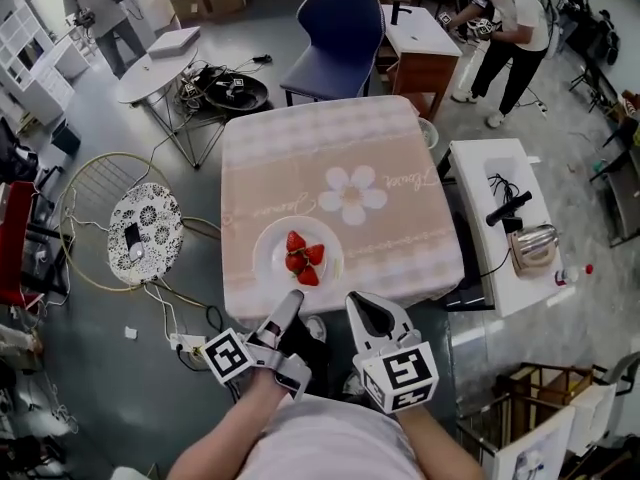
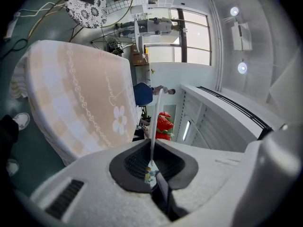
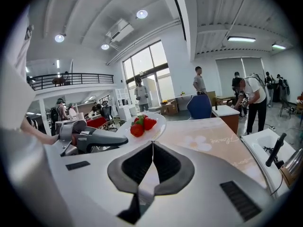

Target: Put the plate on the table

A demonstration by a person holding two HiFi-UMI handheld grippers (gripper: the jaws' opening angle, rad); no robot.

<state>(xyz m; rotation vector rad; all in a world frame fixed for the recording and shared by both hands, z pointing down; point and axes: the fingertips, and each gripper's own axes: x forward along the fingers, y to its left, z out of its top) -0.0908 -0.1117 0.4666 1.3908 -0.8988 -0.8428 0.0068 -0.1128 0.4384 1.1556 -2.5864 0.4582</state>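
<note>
Clamping the strawberry plate [image 1: 275, 259] by its near rim with the left gripper [image 1: 292, 299], low over the table [image 1: 300, 158]; right gripper [image 1: 358, 301] closed, empty. Seemingly left to do: set down, release.

White plate [image 1: 268, 258], strawberries [image 1: 303, 256] on it, at table [image 1: 300, 148] near edge.

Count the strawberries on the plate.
4 strawberries, clustered on the plate: one at the far side, one right, one left, one at the near side. More could be hidden underneath.
</note>
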